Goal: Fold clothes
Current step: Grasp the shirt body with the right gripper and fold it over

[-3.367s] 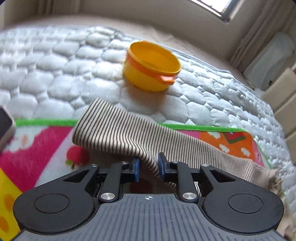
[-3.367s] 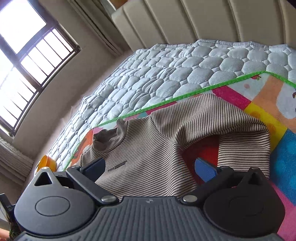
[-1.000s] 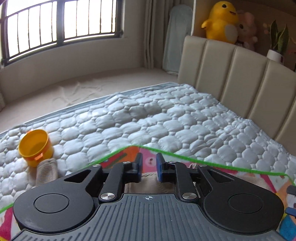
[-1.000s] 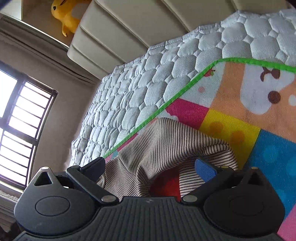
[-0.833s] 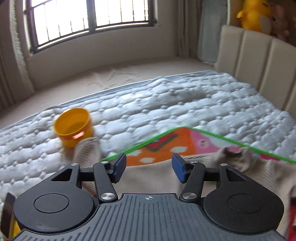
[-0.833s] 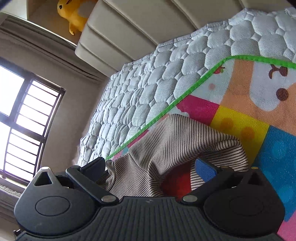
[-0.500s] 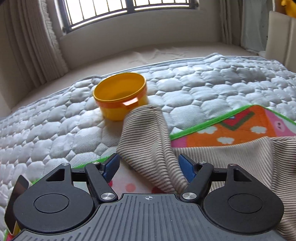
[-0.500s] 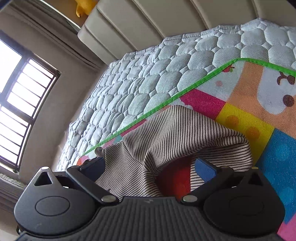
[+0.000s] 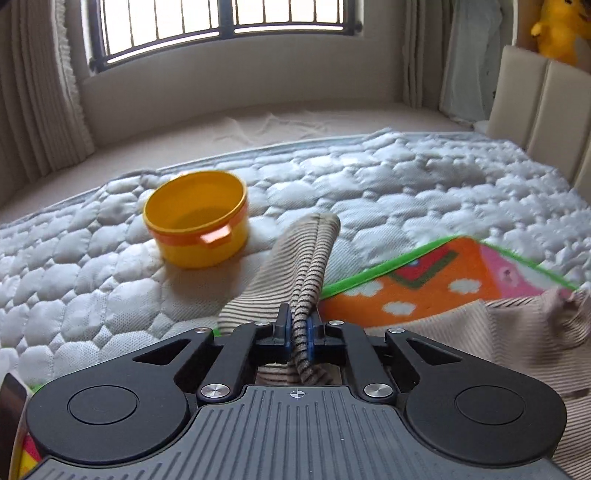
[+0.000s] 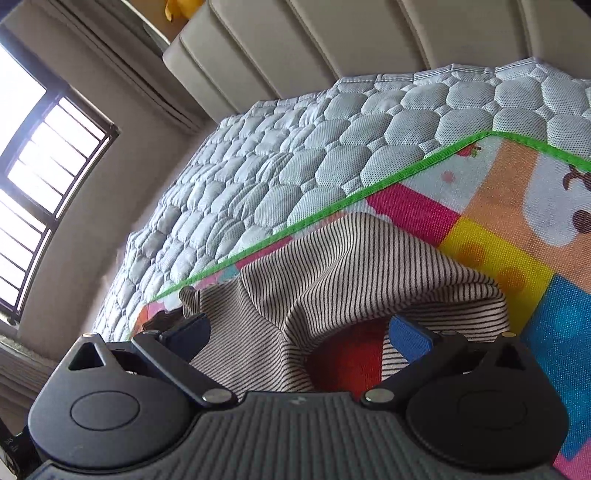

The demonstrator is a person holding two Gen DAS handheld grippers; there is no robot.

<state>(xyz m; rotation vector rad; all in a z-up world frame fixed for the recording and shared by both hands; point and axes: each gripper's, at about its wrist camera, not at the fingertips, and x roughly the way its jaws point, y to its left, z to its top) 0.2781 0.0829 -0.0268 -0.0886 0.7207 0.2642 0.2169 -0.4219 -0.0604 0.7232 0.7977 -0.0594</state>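
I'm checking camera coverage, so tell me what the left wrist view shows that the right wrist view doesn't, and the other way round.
Only the left wrist view shows the yellow tub on the quilted mattress, and the left gripper with its jaws shut on the striped sleeve. Only the right wrist view shows the right gripper, its jaws open, above the other sleeve, which is folded back on itself. Both show the striped top, the green-edged play mat, the headboard and the barred window.
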